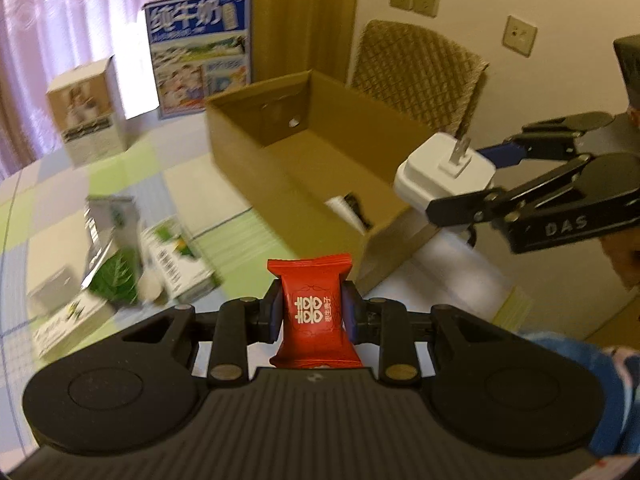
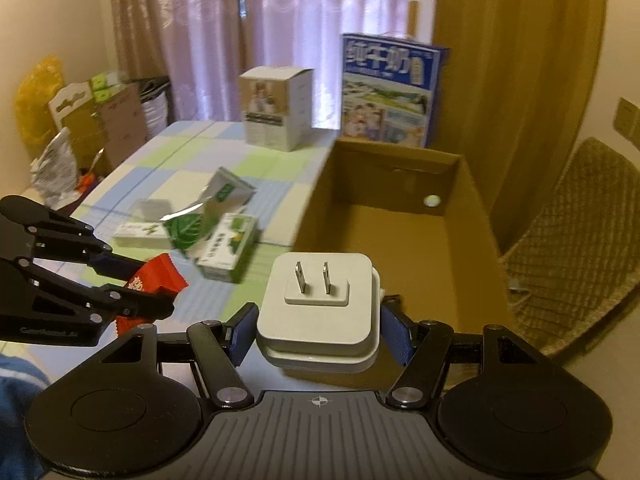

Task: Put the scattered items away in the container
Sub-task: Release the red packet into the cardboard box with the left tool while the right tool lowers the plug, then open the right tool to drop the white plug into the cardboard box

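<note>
Indoors, checked tablecloth [image 2: 192, 152], pink curtains [image 2: 224, 20], wicker chair [image 1: 420, 72]

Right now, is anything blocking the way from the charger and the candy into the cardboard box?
Nothing visible does. The charger, held in the right gripper, and the red candy, held in the left gripper, both face the box's open top.
</note>
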